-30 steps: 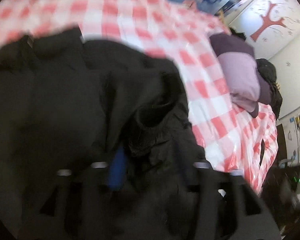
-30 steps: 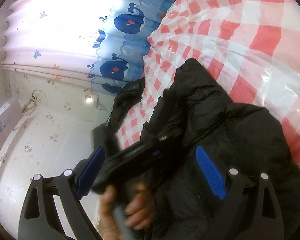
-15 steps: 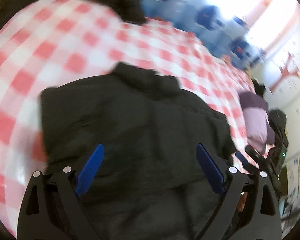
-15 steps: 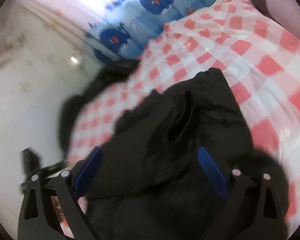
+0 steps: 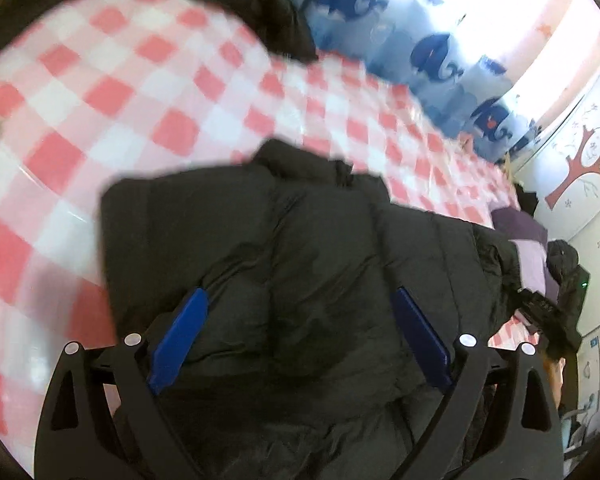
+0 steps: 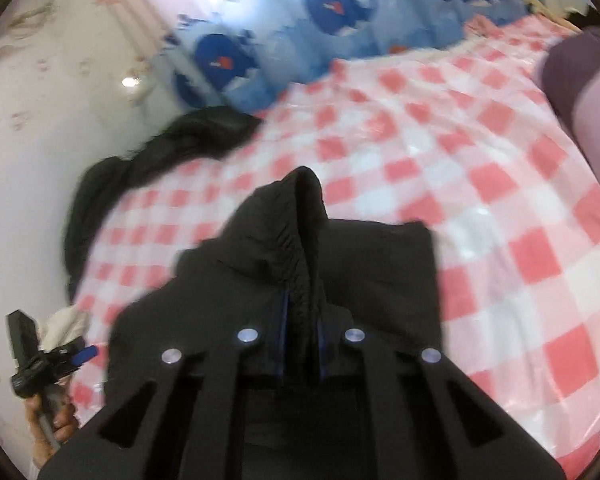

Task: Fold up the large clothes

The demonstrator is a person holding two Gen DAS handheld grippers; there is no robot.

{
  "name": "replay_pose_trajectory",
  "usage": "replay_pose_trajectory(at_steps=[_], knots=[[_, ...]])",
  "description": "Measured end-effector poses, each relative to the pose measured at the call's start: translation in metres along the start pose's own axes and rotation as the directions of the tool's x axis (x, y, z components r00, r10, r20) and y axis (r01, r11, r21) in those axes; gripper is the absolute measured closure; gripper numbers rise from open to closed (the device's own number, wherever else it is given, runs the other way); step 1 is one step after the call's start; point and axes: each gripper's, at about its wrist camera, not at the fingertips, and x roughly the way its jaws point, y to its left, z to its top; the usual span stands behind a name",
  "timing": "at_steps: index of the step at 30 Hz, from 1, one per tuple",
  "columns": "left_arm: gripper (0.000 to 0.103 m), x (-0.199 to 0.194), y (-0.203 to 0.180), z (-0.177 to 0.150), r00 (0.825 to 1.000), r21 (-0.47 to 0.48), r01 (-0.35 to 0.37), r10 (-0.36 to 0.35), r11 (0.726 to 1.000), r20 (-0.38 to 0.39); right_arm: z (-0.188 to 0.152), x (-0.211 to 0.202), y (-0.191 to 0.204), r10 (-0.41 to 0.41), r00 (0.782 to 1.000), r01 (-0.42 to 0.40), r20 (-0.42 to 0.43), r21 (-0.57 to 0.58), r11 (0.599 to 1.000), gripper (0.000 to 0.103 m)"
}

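My right gripper (image 6: pixel 302 344) pinches the black jacket (image 5: pixel 300 260); left gripper (image 5: pixel 300 344) gapes above it. Folding seems barely half done.

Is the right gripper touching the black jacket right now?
Touching. The right wrist view shows the right gripper shut on a ridge of the black jacket.

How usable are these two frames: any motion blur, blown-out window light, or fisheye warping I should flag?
Left wrist view: the checked cover is smeared by motion blur, the window is blown out white, the black jacket shows little detail. Right wrist view: the whale curtain and jacket edges are blurred, glare glints off the cover, and fisheye bends the scene, with dark corners in both views.
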Motion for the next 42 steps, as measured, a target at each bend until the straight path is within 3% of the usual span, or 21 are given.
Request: replay_pose_trajectory(at_steps=[3, 5, 6, 7, 8, 10, 12, 14, 17, 20, 22, 26, 29, 31, 35, 39, 42], knots=[[0.013, 0.043, 0.011, -0.009, 0.994, -0.028, -0.058, 0.055, 0.998, -0.092, -0.022, 0.036, -0.029, -0.1, 0.988, 0.099, -0.12, -0.007, 0.995, 0.091], [0.013, 0.052, 0.011, -0.012, 0.99, -0.025, -0.081, 0.078, 0.996, -0.116, -0.037, 0.055, -0.044, -0.073, 0.973, 0.081, -0.218, 0.027, 0.996, 0.09], [0.013, 0.048, 0.009, -0.012, 0.991, -0.021, -0.081, 0.078, 0.997, -0.109, -0.039, 0.052, -0.046, -0.071, 0.974, 0.081, -0.215, 0.035, 0.996, 0.088], [0.013, 0.041, 0.005, -0.011, 0.993, -0.019, -0.071, 0.069, 0.997, -0.095, -0.039, 0.042, -0.047, -0.078, 0.978, 0.088, -0.193, 0.041, 0.995, 0.081], [0.013, 0.032, 0.002, -0.009, 0.996, -0.013, -0.054, 0.053, 0.998, -0.068, -0.036, 0.032, -0.046, -0.094, 0.982, 0.102, -0.163, 0.04, 0.994, 0.068], [0.012, 0.011, -0.008, -0.004, 0.999, 0.03, -0.047, 0.047, 0.998, 0.008, -0.027, -0.003, -0.03, -0.145, 0.989, 0.145, 0.006, -0.009, 0.989, 0.049], [0.012, 0.012, -0.013, 0.0, 0.998, 0.054, -0.055, 0.054, 0.997, 0.011, -0.021, -0.021, -0.007, -0.129, 0.985, 0.138, 0.118, -0.074, 0.988, 0.04], [0.011, 0.025, -0.01, 0.001, 0.998, 0.045, -0.061, 0.062, 0.997, -0.021, -0.014, -0.015, 0.024, -0.082, 0.988, 0.103, 0.133, -0.161, 0.982, 0.036], [0.011, 0.057, 0.006, -0.004, 0.992, 0.006, -0.087, 0.088, 0.996, -0.094, -0.013, 0.035, 0.043, -0.079, 0.997, 0.076, -0.005, -0.218, 0.973, 0.036], [0.011, 0.074, 0.005, -0.012, 0.986, 0.057, -0.117, 0.123, 0.991, -0.109, -0.027, 0.098, 0.016, -0.187, 0.97, 0.155, -0.153, -0.199, 0.968, 0.035], [0.011, 0.062, -0.002, -0.011, 0.982, 0.071, -0.119, 0.128, 0.99, -0.14, -0.029, 0.112, -0.001, -0.154, 0.964, 0.128, -0.217, -0.129, 0.983, 0.036], [0.011, -0.024, 0.003, -0.016, 0.995, 0.088, -0.044, 0.052, 0.995, -0.08, -0.024, 0.048, -0.005, -0.044, 0.982, 0.025, -0.181, -0.103, 0.994, 0.033], [0.011, -0.105, 0.031, -0.045, 0.998, 0.078, -0.034, 0.038, 0.996, -0.052, -0.042, -0.025, -0.018, 0.014, 0.984, -0.033, -0.176, -0.108, 0.994, 0.015], [0.009, -0.149, 0.058, -0.078, 0.997, 0.038, -0.031, 0.033, 0.999, -0.066, -0.068, -0.065, -0.033, 0.03, 0.977, -0.049, -0.211, -0.087, 0.995, 0.015], [0.009, -0.168, 0.09, -0.141, 0.982, -0.034, -0.014, 0.007, 0.999, -0.188, -0.141, -0.12, -0.071, 0.109, 0.937, -0.107, -0.331, 0.024, 0.994, 0.015], [0.009, -0.16, 0.105, -0.206, 0.953, -0.099, -0.084, 0.051, 0.992, -0.299, -0.193, -0.136, -0.085, 0.217, 0.886, -0.166, -0.41, 0.156, 0.974, 0.015], [0.009, -0.17, 0.109, -0.237, 0.955, -0.168, -0.035, -0.016, 0.985, -0.295, -0.218, -0.141, -0.081, 0.253, 0.859, -0.188, -0.445, 0.186, 0.964, 0.015]])
